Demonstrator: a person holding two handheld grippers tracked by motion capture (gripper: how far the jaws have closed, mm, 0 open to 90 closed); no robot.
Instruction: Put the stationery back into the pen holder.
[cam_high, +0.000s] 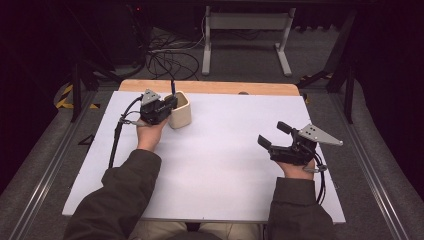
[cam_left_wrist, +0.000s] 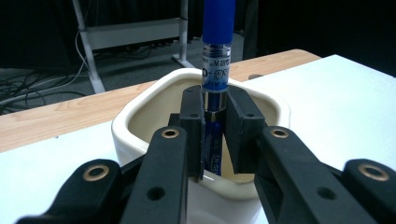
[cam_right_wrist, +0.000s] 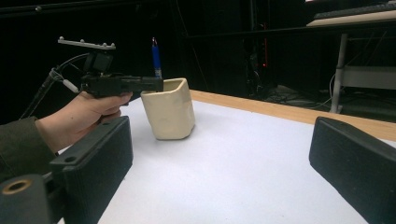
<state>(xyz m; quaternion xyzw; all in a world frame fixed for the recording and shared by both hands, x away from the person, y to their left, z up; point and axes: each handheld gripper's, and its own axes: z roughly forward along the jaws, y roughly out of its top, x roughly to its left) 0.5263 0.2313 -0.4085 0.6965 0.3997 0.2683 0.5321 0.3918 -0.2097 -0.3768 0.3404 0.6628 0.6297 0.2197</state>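
A cream cup (cam_high: 181, 110) stands near the far left of the white table top (cam_high: 215, 150). My left gripper (cam_high: 172, 101) reaches over the cup's rim and is shut on a blue pen (cam_left_wrist: 217, 51), which stands upright with its lower end inside the cup (cam_left_wrist: 140, 116). In the left gripper view the two pads (cam_left_wrist: 192, 126) pinch the pen's barrel. The right gripper view shows the pen (cam_right_wrist: 156, 58) rising above the cup (cam_right_wrist: 169, 115). My right gripper (cam_high: 273, 135) rests at the right side of the table, open, with nothing between its fingers (cam_right_wrist: 348, 163).
A wooden strip (cam_high: 210, 87) runs along the table's far edge. Beyond it stand a white metal frame (cam_high: 245, 30) and loose cables (cam_high: 167, 57) on the floor. Black stands flank the table on both sides.
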